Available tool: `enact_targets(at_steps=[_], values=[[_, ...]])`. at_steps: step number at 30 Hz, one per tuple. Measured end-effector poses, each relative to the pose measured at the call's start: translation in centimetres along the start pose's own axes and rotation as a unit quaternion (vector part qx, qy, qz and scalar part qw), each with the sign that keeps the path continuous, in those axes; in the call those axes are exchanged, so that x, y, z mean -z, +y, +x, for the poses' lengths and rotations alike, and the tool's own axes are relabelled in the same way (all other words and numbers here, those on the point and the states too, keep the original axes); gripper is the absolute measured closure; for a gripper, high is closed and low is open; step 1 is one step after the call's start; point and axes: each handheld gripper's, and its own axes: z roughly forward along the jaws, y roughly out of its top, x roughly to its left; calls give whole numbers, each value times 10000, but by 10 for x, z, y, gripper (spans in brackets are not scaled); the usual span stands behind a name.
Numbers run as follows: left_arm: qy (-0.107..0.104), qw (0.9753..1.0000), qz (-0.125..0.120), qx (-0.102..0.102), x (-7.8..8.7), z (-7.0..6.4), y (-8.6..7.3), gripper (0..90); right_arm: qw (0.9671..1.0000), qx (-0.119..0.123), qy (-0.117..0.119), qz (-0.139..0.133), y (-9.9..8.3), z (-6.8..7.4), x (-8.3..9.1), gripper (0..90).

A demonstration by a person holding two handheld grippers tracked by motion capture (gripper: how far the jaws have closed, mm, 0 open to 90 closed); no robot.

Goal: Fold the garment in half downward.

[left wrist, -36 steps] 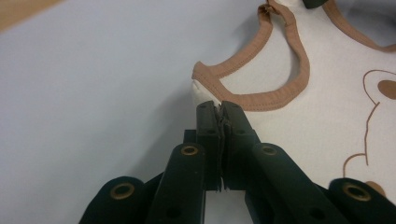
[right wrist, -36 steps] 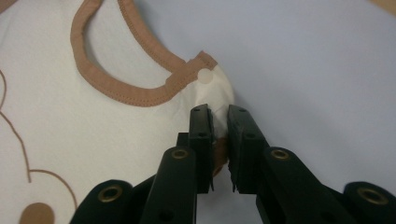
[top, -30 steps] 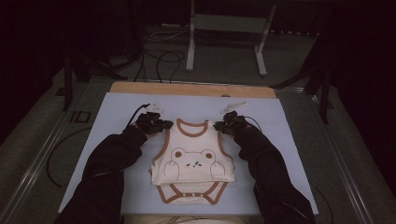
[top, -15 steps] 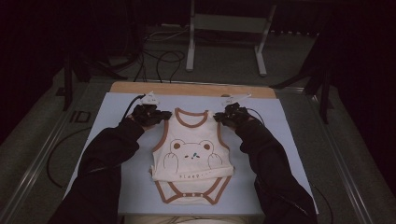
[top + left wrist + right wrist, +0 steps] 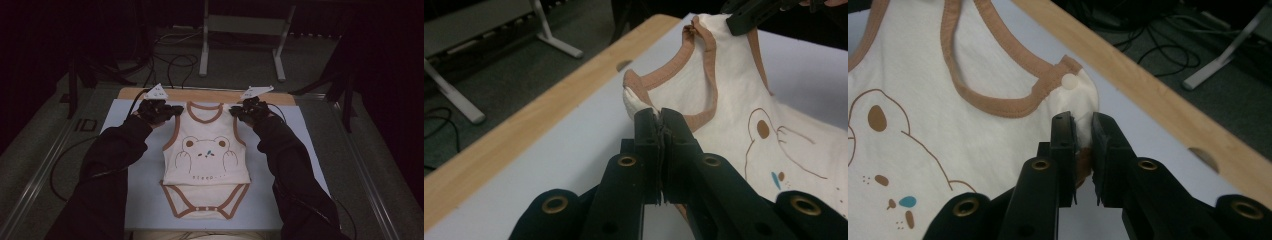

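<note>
Best kept taut and level, both straps drawn evenly so the bodysuit [image 5: 206, 160] settles flat on the mat [image 5: 125, 210]. Lies face up, between the grippers. Left gripper [image 5: 659, 116] clamped on one strap, right gripper [image 5: 1082, 125] pinching the other.

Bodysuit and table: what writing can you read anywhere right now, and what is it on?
"sleep..." in small brown letters on the bodysuit, under the bear drawing in the high view.
Dark marks on the grey plates of the left gripper and right gripper: too small to read.
A marking on the table edge, left: too blurred to read.
</note>
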Motion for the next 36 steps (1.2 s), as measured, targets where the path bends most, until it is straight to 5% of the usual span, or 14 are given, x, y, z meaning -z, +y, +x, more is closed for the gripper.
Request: enact_targets(at_steps=[8, 18, 36], values=[[145, 9996, -233, -96, 14, 1, 16, 883, 9995, 46, -106, -279, 19, -3, 15, 814], [155, 9992, -349, -111, 25, -1, 17, 882, 9985, 144, -152, -507, 27, 3, 31, 814], [-98, 9988, -414, -242, 33, -28, -6, 882, 9982, 273, 108, -514, -2, 34, 39, 813]])
